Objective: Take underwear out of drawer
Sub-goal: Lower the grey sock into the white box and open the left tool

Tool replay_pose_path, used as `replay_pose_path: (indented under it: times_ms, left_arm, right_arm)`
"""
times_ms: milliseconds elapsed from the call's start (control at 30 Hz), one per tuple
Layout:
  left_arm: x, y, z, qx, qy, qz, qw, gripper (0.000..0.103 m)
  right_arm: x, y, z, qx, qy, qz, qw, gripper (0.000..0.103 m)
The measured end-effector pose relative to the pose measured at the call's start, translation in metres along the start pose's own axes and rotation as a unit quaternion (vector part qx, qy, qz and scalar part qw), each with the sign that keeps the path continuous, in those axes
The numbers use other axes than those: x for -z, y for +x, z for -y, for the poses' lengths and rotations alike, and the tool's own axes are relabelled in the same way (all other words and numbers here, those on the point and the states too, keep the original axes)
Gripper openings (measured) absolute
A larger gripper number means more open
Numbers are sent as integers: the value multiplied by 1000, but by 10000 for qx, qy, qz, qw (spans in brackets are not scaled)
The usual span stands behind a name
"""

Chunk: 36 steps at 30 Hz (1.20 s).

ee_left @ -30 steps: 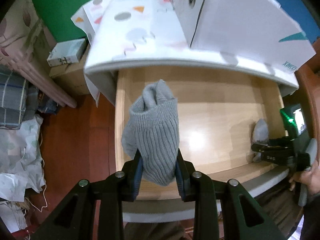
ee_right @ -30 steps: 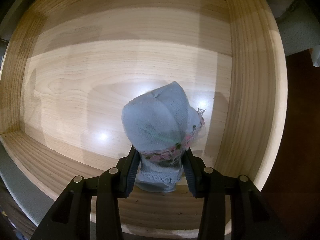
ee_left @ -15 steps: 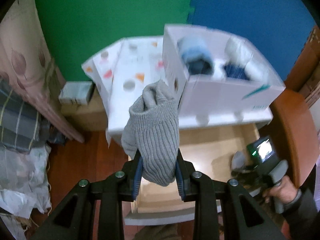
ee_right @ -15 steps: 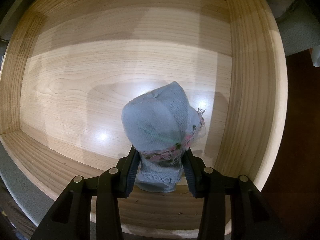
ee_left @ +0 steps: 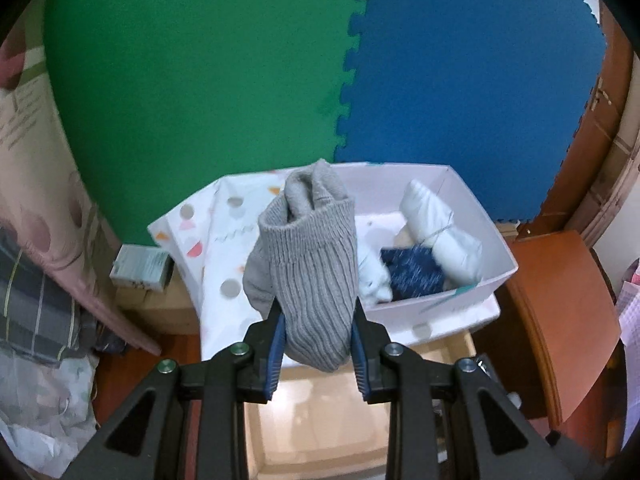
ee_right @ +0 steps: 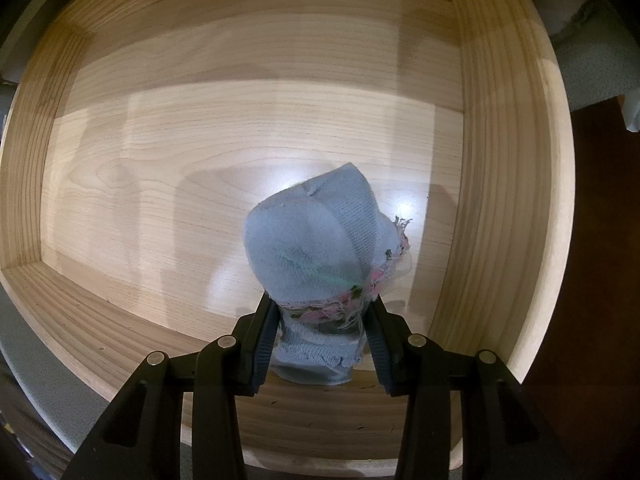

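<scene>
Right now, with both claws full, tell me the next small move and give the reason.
Probably carry the left claw forward over the open white cardboard box and let go there. It grips the rolled grey ribbed knit bundle well above the wooden drawer, and similar rolled items already lie in that box. The right claw holds a pale blue rolled bundle inside the drawer.

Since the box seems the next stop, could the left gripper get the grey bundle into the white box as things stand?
Probably yes: the white box is open-topped, just beyond the grey bundle held by the left gripper, with nothing between.
</scene>
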State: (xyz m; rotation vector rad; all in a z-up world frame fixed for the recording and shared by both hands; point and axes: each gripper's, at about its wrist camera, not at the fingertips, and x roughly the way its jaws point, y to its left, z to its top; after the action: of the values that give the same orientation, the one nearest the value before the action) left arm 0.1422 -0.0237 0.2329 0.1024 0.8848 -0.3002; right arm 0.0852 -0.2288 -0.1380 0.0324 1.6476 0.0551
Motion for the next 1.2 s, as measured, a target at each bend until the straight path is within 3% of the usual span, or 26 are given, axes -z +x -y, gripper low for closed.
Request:
replay_pose_path:
  times_ms: [300,500,733,1200]
  left_arm:
    - [-32,42,37,1,249,-34,9997,29]
    - [-29,89,48,-142,253,-414,9987,29]
    - [-24,120,59,-391,372,-561,9970,29]
    - [-30,109,61,-324,229,-417,9983,43]
  right_arm:
    - [-1,0,3,-61,25,13,10000,41]
    - [-2,1,7,-85,36,18,10000,41]
    - [-2,2,8,-94,32,23,9999,41]
    - [-1,3,10,-98,22,33,9999,41]
